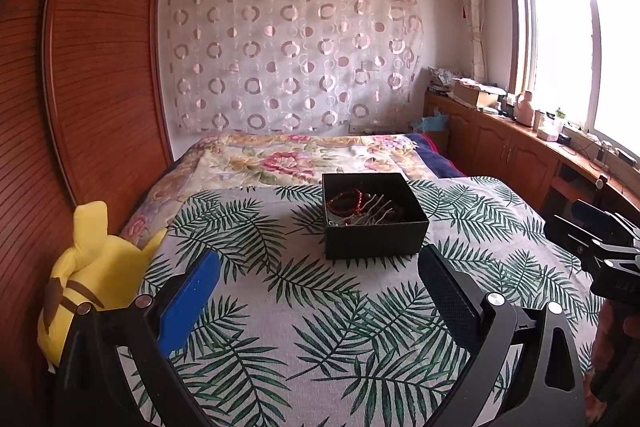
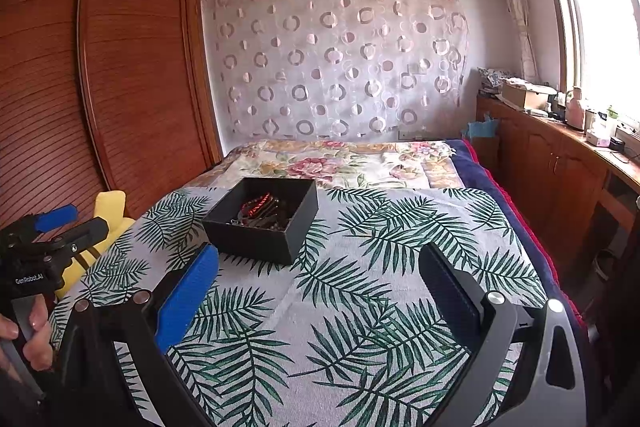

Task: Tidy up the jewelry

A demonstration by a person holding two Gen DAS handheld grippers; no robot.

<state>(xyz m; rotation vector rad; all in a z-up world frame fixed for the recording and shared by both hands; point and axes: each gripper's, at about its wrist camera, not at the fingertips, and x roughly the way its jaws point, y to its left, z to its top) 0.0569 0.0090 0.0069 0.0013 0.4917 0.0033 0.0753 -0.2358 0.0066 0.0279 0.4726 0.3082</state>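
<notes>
A black open box (image 1: pixel 374 235) sits on the leaf-print cloth (image 1: pixel 280 291) on the bed. It holds red bead bracelets (image 1: pixel 346 201) and several pale and dark strands. My left gripper (image 1: pixel 320 271) is open and empty, hovering just short of the box. In the right wrist view the box (image 2: pixel 262 239) lies ahead to the left, with a red bracelet (image 2: pixel 258 205) inside. My right gripper (image 2: pixel 318 269) is open and empty, to the right of the box. The left gripper (image 2: pixel 56 223) shows at the far left; the right gripper (image 1: pixel 592 239) shows at the left view's right edge.
A yellow plush toy (image 1: pixel 92 279) lies at the bed's left edge by the wooden wardrobe (image 1: pixel 100 67). A floral blanket (image 1: pixel 280 159) covers the far half of the bed. A wooden cabinet (image 2: pixel 560 163) with clutter runs along the window on the right.
</notes>
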